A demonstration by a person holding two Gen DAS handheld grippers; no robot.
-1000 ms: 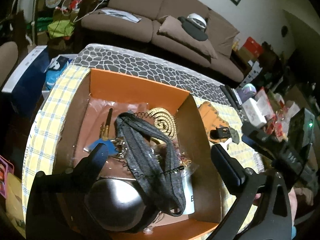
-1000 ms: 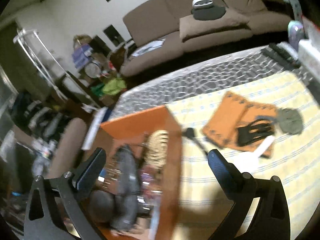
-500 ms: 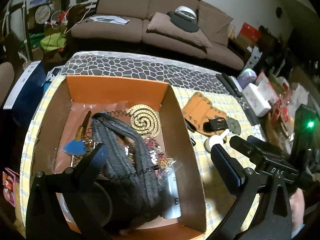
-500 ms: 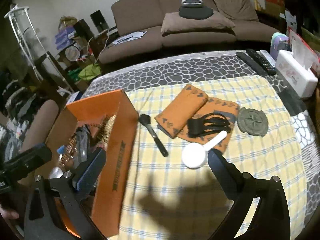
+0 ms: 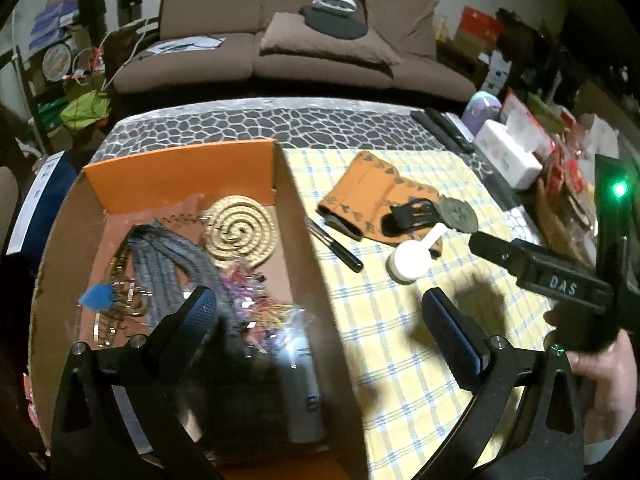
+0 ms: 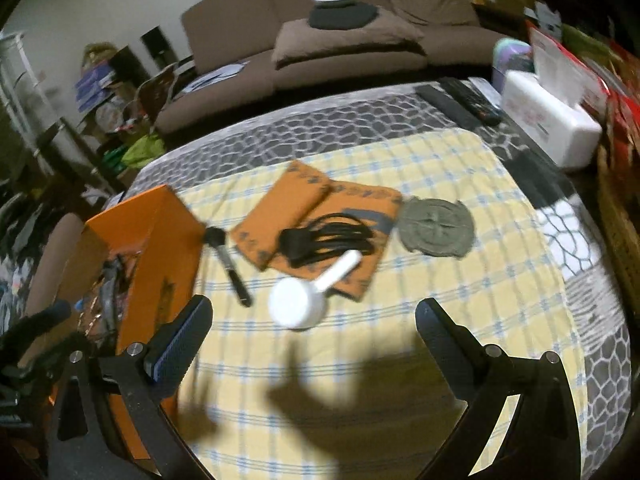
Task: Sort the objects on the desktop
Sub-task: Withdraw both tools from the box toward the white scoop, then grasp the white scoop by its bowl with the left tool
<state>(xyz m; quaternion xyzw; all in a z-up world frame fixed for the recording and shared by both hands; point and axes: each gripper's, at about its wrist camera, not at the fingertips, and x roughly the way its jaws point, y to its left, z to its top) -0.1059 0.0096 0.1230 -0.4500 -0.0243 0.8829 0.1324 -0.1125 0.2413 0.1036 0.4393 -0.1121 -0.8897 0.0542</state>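
Both tools hang empty above the counter (image 6: 520, 184). The left hand-held gripper (image 5: 320, 322) is spread wide over the right wall of the orange box (image 5: 180, 172), which holds a gold spiral coaster (image 5: 241, 232) and a grey headband (image 5: 176, 264). The right hand-held gripper (image 6: 314, 330) is spread wide just short of the white scoop (image 6: 304, 294). Beside the scoop lie a black makeup brush (image 6: 232, 266), a black hair claw (image 6: 324, 238) on an orange cloth (image 6: 288, 204), and a round green medallion (image 6: 436, 226).

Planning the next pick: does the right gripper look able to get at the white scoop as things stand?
Probably yes. The right gripper is open and empty, with the white scoop just ahead between its fingers; only bare checked cloth lies between. Its handle rests on the orange cloth.
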